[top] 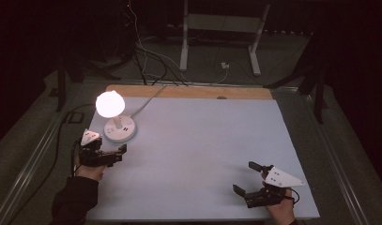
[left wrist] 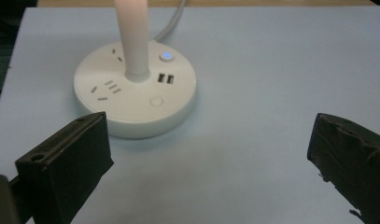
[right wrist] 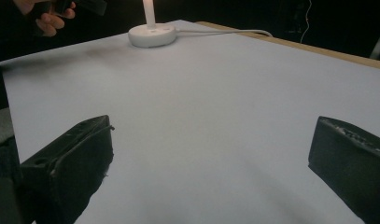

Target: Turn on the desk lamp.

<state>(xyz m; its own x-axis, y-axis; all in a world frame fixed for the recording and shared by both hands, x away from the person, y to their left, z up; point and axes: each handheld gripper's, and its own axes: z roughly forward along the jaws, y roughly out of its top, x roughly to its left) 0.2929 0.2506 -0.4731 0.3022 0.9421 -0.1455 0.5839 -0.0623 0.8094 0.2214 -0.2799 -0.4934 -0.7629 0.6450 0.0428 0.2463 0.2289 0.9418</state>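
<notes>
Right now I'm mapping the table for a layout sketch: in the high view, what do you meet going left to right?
Left gripper, open → lit desk lamp with its round socket base → bare white table mat → right gripper, open.

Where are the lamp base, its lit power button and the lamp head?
lamp base (left wrist: 131,109), left gripper view, front top surface.
lit power button (left wrist: 166,56), left gripper view, its blue centre.
lamp head (top: 109,104), high view, glowing globe's middle.

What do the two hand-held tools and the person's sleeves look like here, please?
Both tools are black with two blocky black jaws. The left tool and the right tool each carry a pale grey three-cornered plate on top. The left forearm wears a dark sleeve.
</notes>
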